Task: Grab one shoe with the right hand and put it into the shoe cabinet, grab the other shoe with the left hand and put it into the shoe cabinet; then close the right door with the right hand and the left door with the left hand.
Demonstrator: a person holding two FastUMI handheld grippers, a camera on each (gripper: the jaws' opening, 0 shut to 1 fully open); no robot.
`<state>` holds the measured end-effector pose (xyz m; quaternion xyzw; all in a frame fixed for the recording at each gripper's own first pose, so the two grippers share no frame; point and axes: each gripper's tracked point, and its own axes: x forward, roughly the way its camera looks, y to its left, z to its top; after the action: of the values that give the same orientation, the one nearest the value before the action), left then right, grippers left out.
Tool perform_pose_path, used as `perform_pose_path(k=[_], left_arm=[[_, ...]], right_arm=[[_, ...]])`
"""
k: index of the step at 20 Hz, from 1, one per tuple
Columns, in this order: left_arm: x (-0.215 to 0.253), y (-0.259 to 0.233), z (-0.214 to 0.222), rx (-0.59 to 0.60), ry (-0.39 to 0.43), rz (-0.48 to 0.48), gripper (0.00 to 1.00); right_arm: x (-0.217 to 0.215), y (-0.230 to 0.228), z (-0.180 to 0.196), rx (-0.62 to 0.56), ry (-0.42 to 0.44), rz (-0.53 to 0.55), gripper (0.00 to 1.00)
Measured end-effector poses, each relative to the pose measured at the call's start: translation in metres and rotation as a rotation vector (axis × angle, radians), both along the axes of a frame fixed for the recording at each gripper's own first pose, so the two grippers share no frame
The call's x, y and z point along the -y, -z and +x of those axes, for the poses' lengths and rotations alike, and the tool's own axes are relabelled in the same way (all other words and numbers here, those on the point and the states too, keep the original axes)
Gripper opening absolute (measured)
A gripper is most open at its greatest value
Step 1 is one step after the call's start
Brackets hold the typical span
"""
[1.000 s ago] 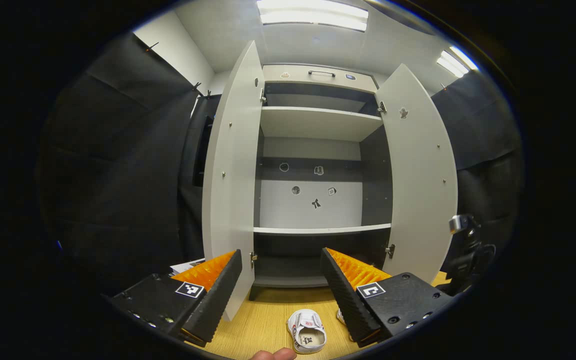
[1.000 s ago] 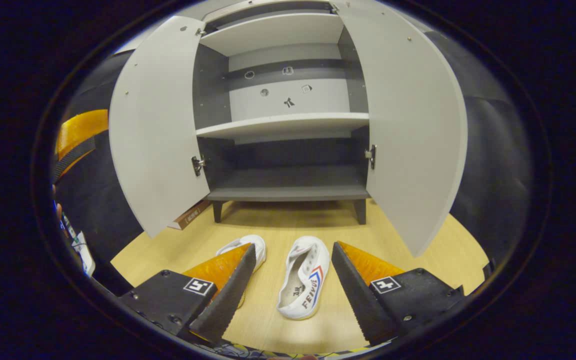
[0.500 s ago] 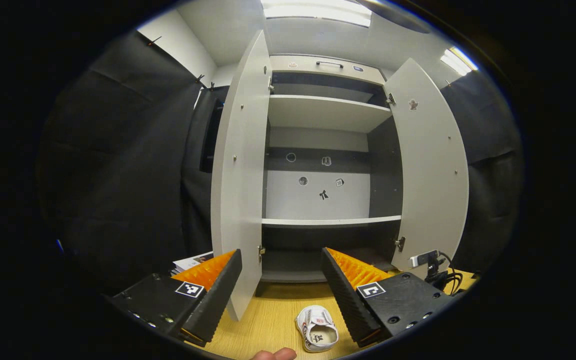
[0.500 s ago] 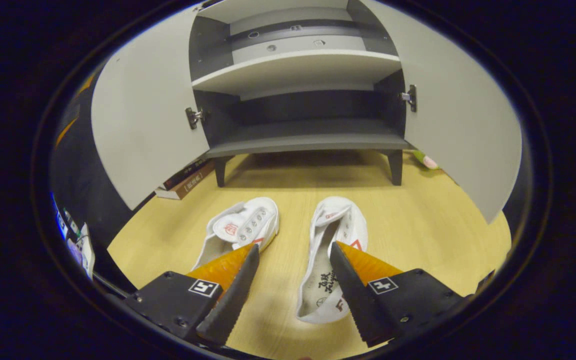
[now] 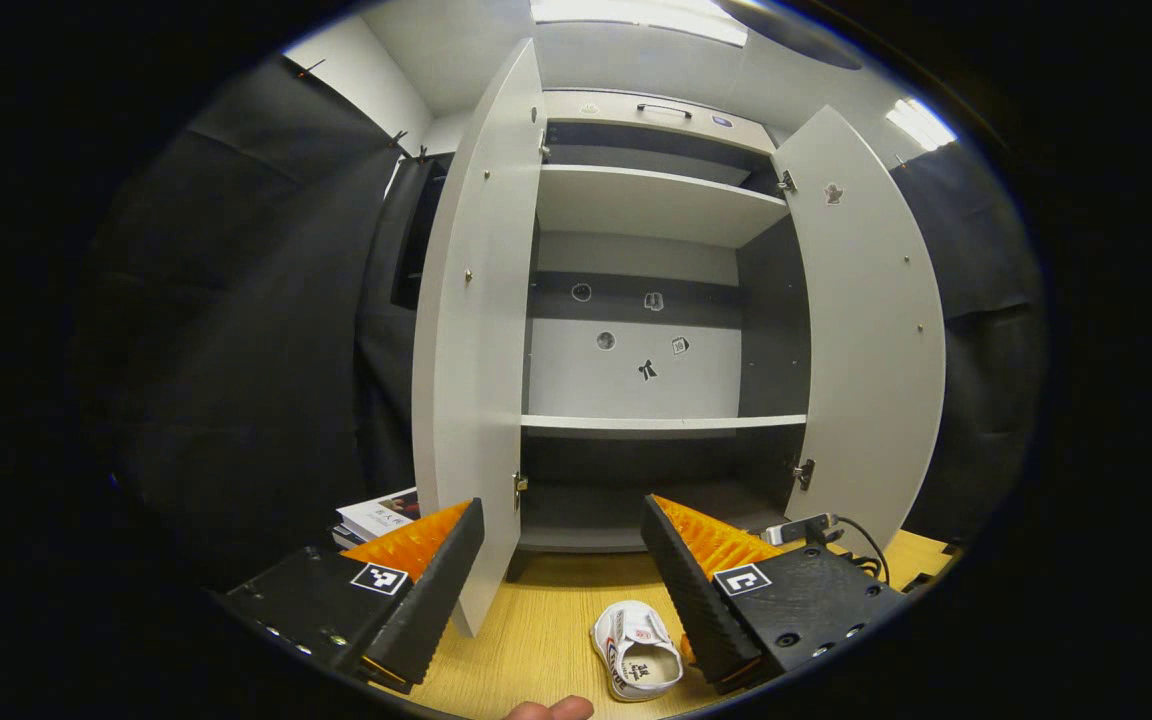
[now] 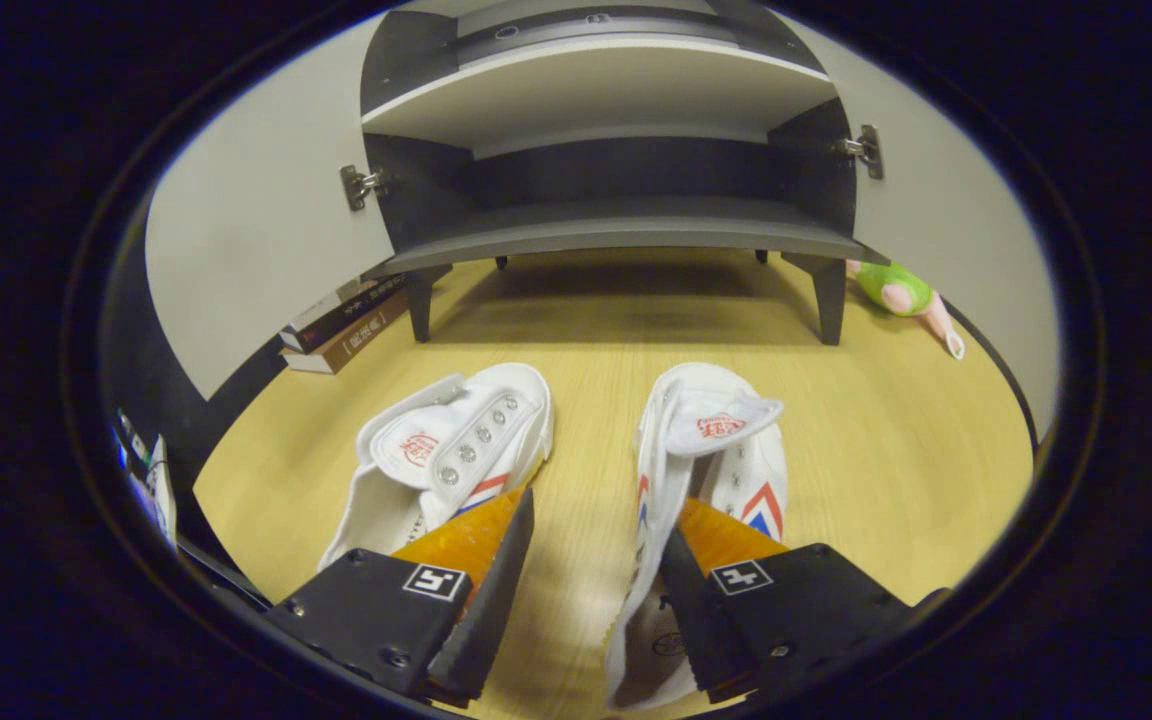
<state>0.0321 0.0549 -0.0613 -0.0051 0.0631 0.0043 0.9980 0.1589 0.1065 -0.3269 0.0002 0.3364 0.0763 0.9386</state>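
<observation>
Two white canvas shoes lie side by side on the wooden floor in front of the cabinet: the left shoe (image 6: pixel 441 450) and the right shoe (image 6: pixel 711 440). My right gripper (image 6: pixel 596 515) is open and low over the right shoe. One finger sits inside its opening, the other outside its inner wall. The shoe cabinet (image 6: pixel 626 225) stands with both doors open and bare shelves. In the left gripper view, my left gripper (image 5: pixel 562 505) hangs open and empty, facing the cabinet (image 5: pixel 656 425), between the left door (image 5: pixel 471 350) and right door (image 5: pixel 866 340). One shoe (image 5: pixel 636 650) shows below it.
A stack of books (image 6: pixel 341 325) lies on the floor by the cabinet's left leg, also seen as books (image 5: pixel 376 515) behind the left door. A green plush toy (image 6: pixel 896 290) lies by the right leg. Black cloth walls stand on both sides.
My right gripper has dropped and moved forward onto the right shoe, one finger now inside its opening. The left gripper has shifted only slightly and stays open.
</observation>
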Motion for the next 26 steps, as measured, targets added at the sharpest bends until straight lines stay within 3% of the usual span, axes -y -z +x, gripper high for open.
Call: perform_pose_path(k=[6, 8, 9, 10, 12, 15, 21, 26], left_arm=[[0.002, 0.006, 0.002, -0.011, 0.005, -0.005, 0.95], [0.002, 0.006, 0.003, -0.010, 0.006, -0.006, 0.95], [0.002, 0.007, 0.003, -0.012, 0.005, -0.007, 0.95], [0.002, 0.007, 0.002, -0.013, 0.004, -0.010, 0.95], [0.001, 0.012, 0.003, -0.024, 0.004, -0.020, 0.95], [0.001, 0.014, 0.001, -0.032, 0.002, -0.024, 0.95], [0.007, 0.009, 0.001, -0.012, 0.011, -0.005, 0.95], [0.023, 0.008, -0.001, 0.000, 0.039, -0.005, 0.95]], right_arm=[[0.015, 0.011, 0.012, 0.017, 0.059, -0.100, 0.62], [0.028, 0.009, 0.013, 0.030, 0.101, -0.123, 0.36], [0.029, 0.009, 0.014, 0.034, 0.103, -0.112, 0.10], [0.030, 0.007, 0.013, 0.039, 0.098, -0.090, 0.05], [0.031, 0.003, 0.013, 0.058, 0.091, -0.073, 0.04], [0.039, -0.019, 0.014, 0.148, 0.067, -0.152, 0.04], [0.047, -0.074, 0.000, 0.267, 0.024, -0.204, 0.04], [0.045, -0.146, -0.015, 0.361, 0.028, -0.144, 0.03]])
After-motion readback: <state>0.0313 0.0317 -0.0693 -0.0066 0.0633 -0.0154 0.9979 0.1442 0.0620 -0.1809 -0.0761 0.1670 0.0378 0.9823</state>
